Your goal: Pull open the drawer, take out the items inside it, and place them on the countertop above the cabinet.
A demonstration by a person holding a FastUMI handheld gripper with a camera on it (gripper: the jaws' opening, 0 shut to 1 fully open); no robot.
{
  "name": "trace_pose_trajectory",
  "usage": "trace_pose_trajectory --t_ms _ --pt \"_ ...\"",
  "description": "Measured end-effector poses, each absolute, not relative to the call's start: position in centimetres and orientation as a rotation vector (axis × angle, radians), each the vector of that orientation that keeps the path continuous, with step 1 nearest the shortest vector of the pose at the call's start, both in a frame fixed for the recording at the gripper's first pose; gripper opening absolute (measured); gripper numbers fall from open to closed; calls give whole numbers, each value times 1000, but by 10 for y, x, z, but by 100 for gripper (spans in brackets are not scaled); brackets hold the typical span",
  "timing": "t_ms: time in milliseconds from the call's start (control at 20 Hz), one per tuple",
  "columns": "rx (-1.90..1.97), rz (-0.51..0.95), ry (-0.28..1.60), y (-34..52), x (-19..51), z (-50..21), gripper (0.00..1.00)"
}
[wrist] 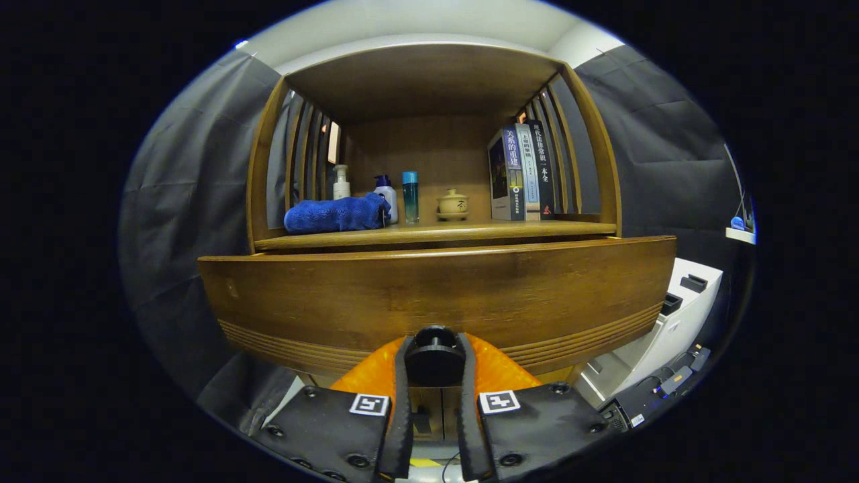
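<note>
Two fingers of my claw point(435, 376) sit closed around the dark round knob point(435, 354) on the drawer front point(436, 295), one on each side of it, pressing in. That wide wooden front looms right ahead of me and seems to stand forward of the cabinet's table point(436, 233), so I judge the pull is under way or just begun; how far out the drawer is, I cannot tell from here. Nothing has been lifted out yet as far as I can see, so emptying the drawer and setting its things up on the table are all left to do.

Up on that table, beyond the fingers, lie a folded blue towel point(335, 213), a pump bottle point(341, 182), a blue-capped bottle point(386, 194), a slim teal bottle point(410, 196), a small lidded jar point(452, 204) and a row of books point(522, 173).

Hidden from me is the drawer's inside: the front blocks it wholly, so what it holds is unknown
</note>
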State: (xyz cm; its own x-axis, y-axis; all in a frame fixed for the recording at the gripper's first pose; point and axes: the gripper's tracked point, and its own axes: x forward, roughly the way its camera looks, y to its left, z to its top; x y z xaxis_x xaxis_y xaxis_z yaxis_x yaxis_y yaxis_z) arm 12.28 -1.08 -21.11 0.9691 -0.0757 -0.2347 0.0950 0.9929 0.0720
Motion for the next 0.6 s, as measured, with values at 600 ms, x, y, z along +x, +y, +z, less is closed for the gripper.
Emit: trace_pose_trajectory --t_ms 600 --pt "57 -70 244 -3 61 -208 35"
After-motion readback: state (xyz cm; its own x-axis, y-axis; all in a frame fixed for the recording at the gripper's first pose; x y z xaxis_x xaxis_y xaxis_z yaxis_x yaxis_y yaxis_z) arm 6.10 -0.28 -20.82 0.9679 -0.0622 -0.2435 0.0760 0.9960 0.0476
